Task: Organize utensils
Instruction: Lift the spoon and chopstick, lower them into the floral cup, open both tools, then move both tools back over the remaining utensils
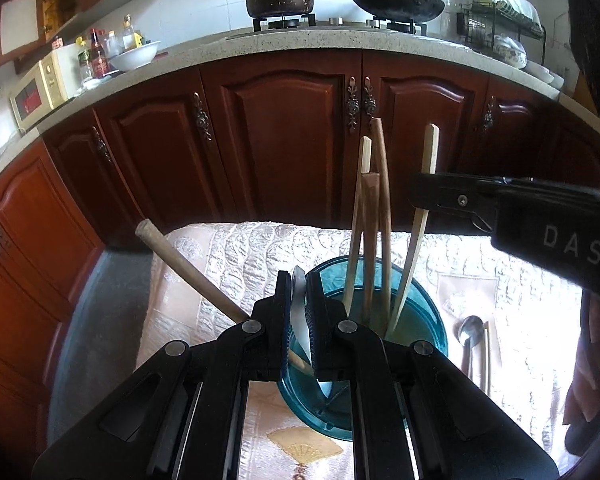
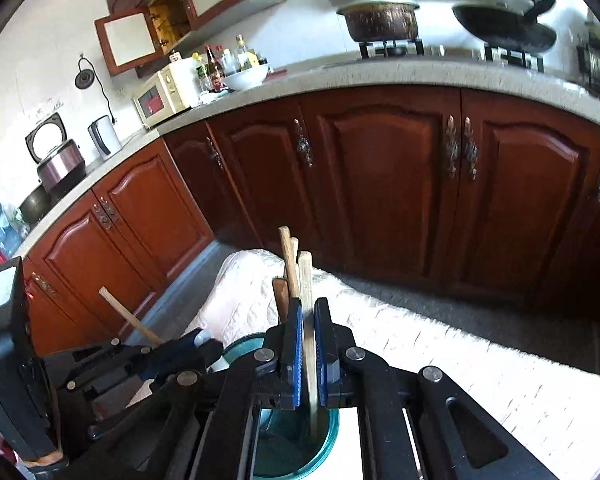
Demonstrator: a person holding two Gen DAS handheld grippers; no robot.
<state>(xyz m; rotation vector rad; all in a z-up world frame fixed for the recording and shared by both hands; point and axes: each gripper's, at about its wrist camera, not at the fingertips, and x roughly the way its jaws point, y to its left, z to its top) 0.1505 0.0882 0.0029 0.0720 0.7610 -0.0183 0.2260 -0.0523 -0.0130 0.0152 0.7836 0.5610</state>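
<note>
Both tongs are working at the round, teal, translucent glass holder (image 1: 424, 320), which stands on a counter covered by a pale embroidered cloth (image 1: 228, 256). The left tongs (image 1: 299, 312) are pinching a white, flat-handled utensil (image 1: 300, 300) whose lower end dips inside the holder's near rim. The right tongs (image 2: 308, 344) are pinching a pale bamboo chopstick (image 2: 306, 280) partway along its length, its tip already down inside the holder beside three other wooden sticks (image 1: 370, 216) that stand upright there. A thicker, round wooden handle (image 1: 188, 268) leans out of the holder toward the left. A metal spoon and what looks like one more chopstick (image 1: 470, 336) lie on the cloth just to the right of the holder, not yet gathered. The step in hand appears to be dropping utensils into the holder. Next, each pair of tongs would likely need to spread so its piece settles against the holder's wall, then lift straight up to avoid knocking the standing sticks, before the right one goes for the spoon on the cloth.
</note>
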